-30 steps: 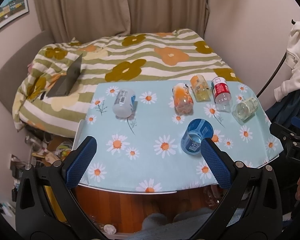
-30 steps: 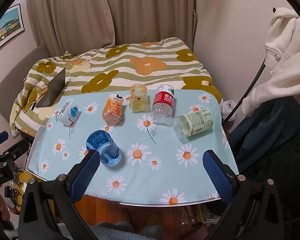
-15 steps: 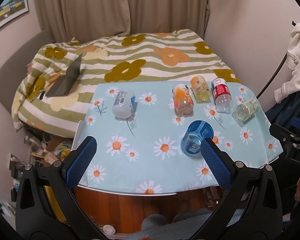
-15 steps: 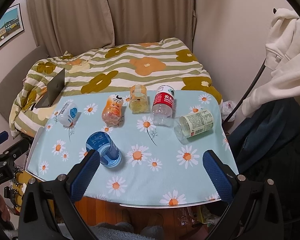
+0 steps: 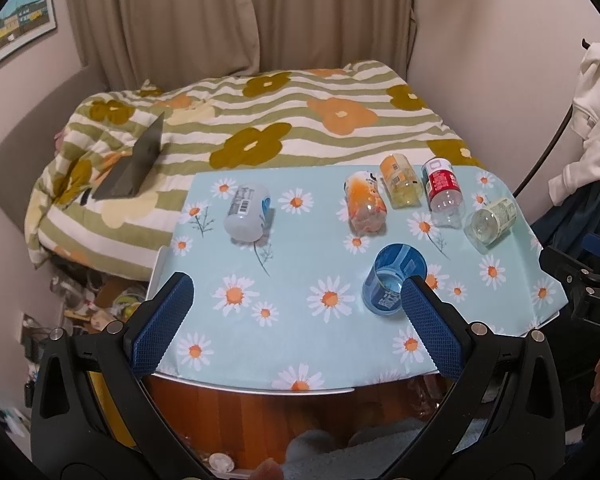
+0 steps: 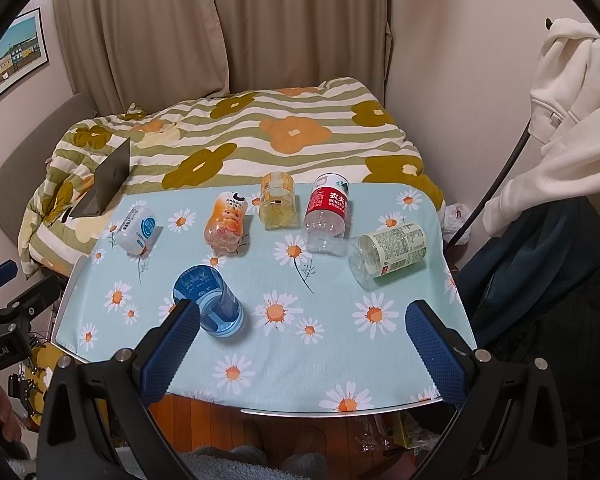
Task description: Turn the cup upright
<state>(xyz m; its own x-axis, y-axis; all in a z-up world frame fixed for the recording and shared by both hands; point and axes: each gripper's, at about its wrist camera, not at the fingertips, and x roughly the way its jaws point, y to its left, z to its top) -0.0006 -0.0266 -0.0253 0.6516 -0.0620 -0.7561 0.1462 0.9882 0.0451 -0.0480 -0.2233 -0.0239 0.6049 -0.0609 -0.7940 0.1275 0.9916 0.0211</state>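
A blue cup [image 5: 394, 278] lies on its side on the daisy-print table [image 5: 300, 340], near the front; it also shows in the right wrist view [image 6: 209, 301]. My left gripper [image 5: 296, 326] is open and empty, hovering above the table's front edge, its right finger [image 5: 430, 326] overlapping the cup in view. My right gripper [image 6: 302, 352] is open and empty above the front edge, its left finger [image 6: 168, 354] just in front of the cup.
Several cut bottles lie on their sides farther back: white [image 6: 137, 229], orange [image 6: 227, 225], yellow [image 6: 277, 201], red-labelled [image 6: 327, 213], green-labelled [image 6: 392, 249]. A flowered bed [image 6: 240, 140] with a laptop [image 6: 106, 182] lies behind. Clothes [image 6: 560, 120] hang at right.
Both grippers have drifted very slightly; the table and cup sit a touch differently in view. Nothing was grasped or moved.
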